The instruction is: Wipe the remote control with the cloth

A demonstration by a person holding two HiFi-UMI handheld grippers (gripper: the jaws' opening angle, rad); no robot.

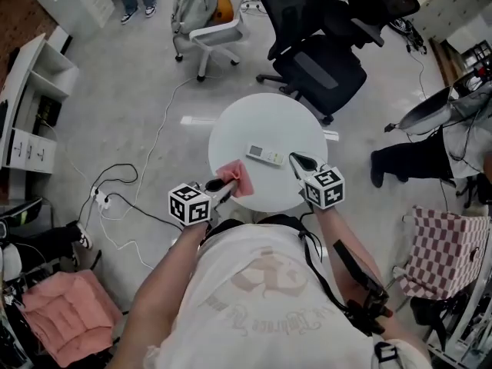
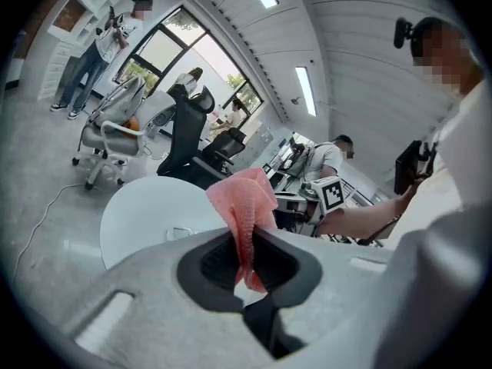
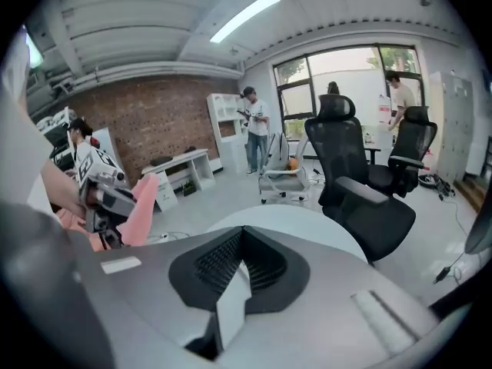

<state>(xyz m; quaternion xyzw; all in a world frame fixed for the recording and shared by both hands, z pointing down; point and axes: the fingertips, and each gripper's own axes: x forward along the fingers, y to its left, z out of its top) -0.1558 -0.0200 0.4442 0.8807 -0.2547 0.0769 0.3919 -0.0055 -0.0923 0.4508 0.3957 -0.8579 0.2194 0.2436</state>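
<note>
The white remote control (image 1: 265, 155) lies on the round white table (image 1: 269, 118), a little past the middle towards me. My left gripper (image 1: 223, 187) is shut on the pink cloth (image 1: 237, 177) and holds it above the table's near left edge. In the left gripper view the cloth (image 2: 247, 206) stands up out of the closed jaws. My right gripper (image 1: 298, 161) hovers just right of the remote, shut, with nothing in it. From the right gripper view, that gripper (image 3: 240, 264) looks across the table, and the cloth (image 3: 142, 206) shows at the left.
Two black office chairs (image 1: 319, 60) stand behind the table and a white chair (image 1: 211, 33) to the far left. Cables (image 1: 115, 198) trail over the floor on the left. A pink cushion (image 1: 65, 314) and a checkered cloth (image 1: 442, 244) lie near me.
</note>
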